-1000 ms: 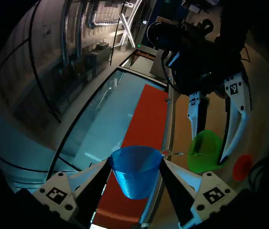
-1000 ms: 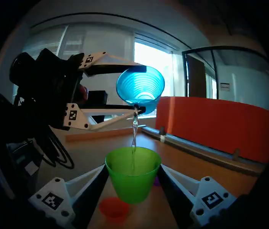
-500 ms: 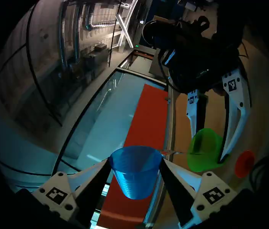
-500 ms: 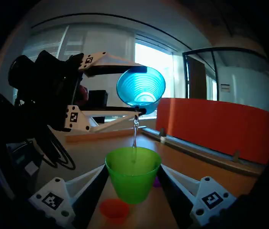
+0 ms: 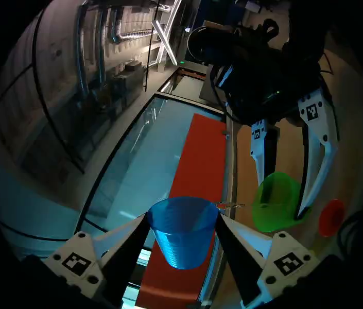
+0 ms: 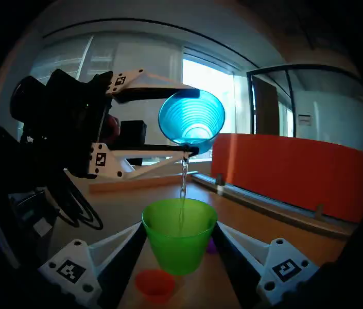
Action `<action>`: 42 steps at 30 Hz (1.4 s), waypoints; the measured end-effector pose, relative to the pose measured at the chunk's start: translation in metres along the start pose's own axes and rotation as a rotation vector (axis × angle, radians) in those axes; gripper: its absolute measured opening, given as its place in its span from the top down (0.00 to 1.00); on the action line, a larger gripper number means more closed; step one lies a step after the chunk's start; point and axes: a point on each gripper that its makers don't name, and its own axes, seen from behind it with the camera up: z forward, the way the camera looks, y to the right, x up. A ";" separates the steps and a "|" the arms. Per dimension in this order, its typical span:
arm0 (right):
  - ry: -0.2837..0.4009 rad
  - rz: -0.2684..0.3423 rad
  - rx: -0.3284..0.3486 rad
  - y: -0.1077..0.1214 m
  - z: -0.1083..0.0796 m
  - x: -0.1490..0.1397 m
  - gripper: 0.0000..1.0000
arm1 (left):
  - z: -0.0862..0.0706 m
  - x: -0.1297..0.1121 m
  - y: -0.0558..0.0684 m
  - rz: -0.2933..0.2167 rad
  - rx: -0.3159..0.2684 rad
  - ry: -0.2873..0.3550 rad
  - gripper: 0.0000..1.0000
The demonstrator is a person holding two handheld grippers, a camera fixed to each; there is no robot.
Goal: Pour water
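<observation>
My left gripper (image 5: pixel 181 226) is shut on a translucent blue cup (image 5: pixel 182 230). In the right gripper view that blue cup (image 6: pixel 191 116) is tipped on its side, mouth towards the camera, held high by the left gripper (image 6: pixel 186 121). A thin stream of water (image 6: pixel 183 177) falls from its lower rim into the green cup (image 6: pixel 179 235). My right gripper (image 6: pixel 180 232) is shut on this upright green cup, straight below the blue one. In the left gripper view the green cup (image 5: pixel 275 202) sits between the right gripper's white fingers (image 5: pixel 315 170).
A wooden table (image 6: pixel 232 268) lies below, with a small orange cup (image 6: pixel 154 284) near the front and a purple thing (image 6: pixel 211 246) behind the green cup. An orange partition (image 6: pixel 299 175) runs along the table's far side. Black cables (image 6: pixel 78 211) trail at the left.
The pour goes on with both cups nearly still. The blue cup has shifted a little to the right and tipped slightly further in the right gripper view.
</observation>
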 end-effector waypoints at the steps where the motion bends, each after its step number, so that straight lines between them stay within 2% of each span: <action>1: 0.000 0.000 0.000 0.000 0.000 0.000 0.10 | 0.000 0.000 0.000 0.001 0.000 0.000 0.12; 42: 0.015 -0.001 -0.012 0.009 -0.003 0.005 0.10 | 0.002 0.010 -0.007 0.125 0.013 0.019 0.13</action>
